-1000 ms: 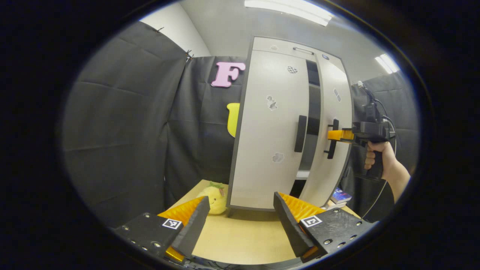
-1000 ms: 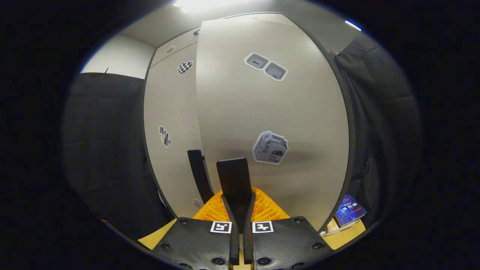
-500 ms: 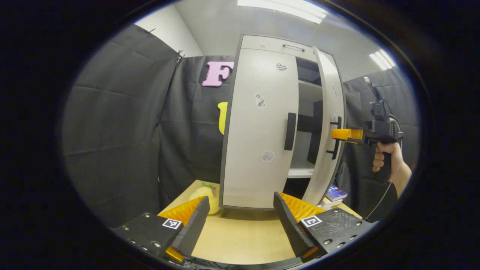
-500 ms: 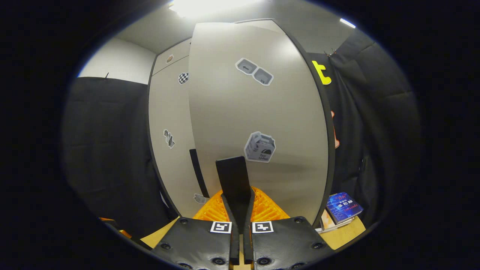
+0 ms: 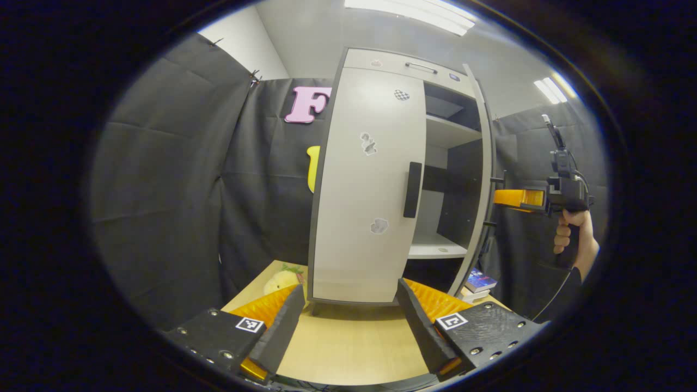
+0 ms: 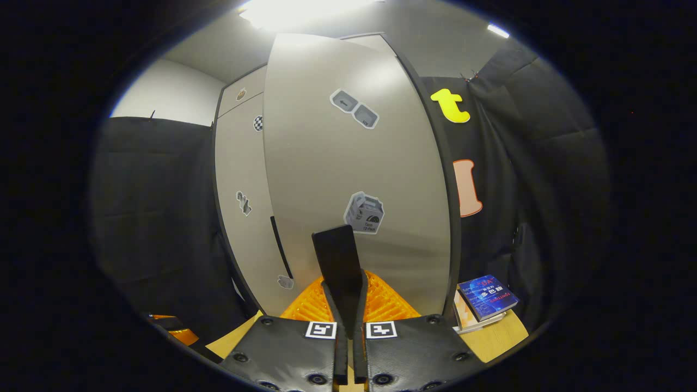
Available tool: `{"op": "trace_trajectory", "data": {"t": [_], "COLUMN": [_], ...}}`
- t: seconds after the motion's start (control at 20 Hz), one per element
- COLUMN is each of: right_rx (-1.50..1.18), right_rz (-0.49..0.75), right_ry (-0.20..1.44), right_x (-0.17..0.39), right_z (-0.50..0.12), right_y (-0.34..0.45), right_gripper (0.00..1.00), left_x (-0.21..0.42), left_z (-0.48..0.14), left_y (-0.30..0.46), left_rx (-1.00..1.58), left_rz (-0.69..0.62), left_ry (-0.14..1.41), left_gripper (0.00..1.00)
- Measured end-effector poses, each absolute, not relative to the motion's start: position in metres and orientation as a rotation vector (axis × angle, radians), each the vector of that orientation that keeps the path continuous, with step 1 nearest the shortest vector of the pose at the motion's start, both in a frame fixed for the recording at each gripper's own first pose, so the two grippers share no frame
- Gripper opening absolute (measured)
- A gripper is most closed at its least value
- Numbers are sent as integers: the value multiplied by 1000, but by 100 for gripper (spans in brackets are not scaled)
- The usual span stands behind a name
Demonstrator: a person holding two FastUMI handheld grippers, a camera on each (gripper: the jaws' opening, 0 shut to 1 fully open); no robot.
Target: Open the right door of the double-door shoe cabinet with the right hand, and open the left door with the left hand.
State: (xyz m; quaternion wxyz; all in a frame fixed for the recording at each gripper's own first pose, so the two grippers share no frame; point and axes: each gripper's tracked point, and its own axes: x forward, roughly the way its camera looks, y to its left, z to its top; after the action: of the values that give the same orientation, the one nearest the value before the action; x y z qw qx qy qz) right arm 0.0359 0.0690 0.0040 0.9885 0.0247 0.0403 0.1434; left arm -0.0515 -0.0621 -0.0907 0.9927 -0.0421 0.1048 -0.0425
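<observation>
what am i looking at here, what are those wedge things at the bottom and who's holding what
These are two fisheye cameras, each riding on a hand-held gripper that a person carries. The wedges at the bottom of the left gripper view are the left hand-held gripper, its fingers spread apart, holding nothing. Ahead stands a shoe cabinet on a wooden table, left door closed. Farther right, a hand holds the right hand-held gripper at the right door, which is swung open. In the right gripper view, its fingers press on that door's handle. A plush toy and books sit on the table.
</observation>
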Motion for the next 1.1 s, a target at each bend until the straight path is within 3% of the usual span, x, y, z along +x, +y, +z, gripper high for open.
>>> {"op": "trace_trajectory", "data": {"t": [0.05,0.4,0.45,1.1], "right_rx": [49,33,26,89], "right_rz": [284,273,269,244], "right_ry": [80,83,81,96], "right_x": [33,26,26,11], "right_z": [4,5,6,10], "right_y": [66,56,55,17], "right_gripper": [6,5,6,5], "left_x": [-49,-38,-35,-12], "left_z": [-91,-94,-93,-104], "left_y": [-64,-77,-80,-115], "left_rx": [-83,-81,-75,-89], "left_rz": [-89,-137,-147,-236], "left_ry": [209,215,213,233], "left_gripper": [98,96,100,100]}}
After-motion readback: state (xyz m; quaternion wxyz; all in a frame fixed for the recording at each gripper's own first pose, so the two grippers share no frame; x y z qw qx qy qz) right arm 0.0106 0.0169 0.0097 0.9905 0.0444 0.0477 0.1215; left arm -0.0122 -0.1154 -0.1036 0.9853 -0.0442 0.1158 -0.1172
